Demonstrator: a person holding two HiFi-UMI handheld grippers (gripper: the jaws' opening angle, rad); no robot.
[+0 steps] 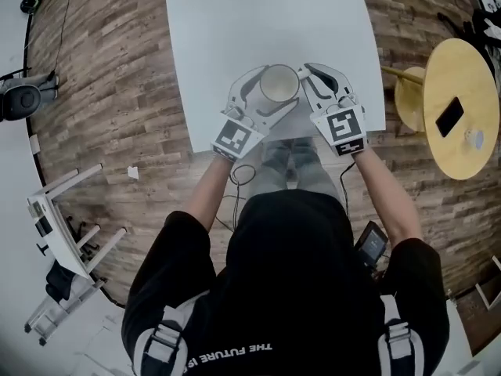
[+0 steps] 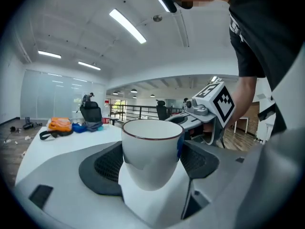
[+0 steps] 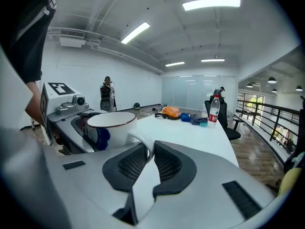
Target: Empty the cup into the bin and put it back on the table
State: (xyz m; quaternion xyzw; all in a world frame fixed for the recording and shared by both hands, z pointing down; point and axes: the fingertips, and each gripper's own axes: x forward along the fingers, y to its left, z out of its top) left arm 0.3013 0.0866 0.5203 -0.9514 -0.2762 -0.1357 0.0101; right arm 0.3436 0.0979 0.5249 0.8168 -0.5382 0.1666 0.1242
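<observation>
Cup (image 1: 279, 83) held at the near edge of the worktop (image 1: 235, 22); whether it rested there could not be told. The left hand-held gripper (image 2: 151, 162) was spread wide, clasping its body; the right hand-held gripper (image 3: 147, 157) was pinched narrowly on its handle (image 3: 142, 144). No bin was visible; the step was probably the pick-up, and carrying would demand a level cup.

cup (image 1: 279, 83): 1 | tongs: 2, the left tongs (image 2: 151, 151) and the right tongs (image 3: 147, 152) | white tabletop (image 1: 235, 30): 1 | round yellow table (image 1: 462, 69): 1 | black phone (image 1: 449, 117) on that round table: 1 | small yellow stool (image 1: 409, 96): 1 | water bottle (image 3: 214, 109): 1 | orange bag (image 3: 170, 111): 1
</observation>
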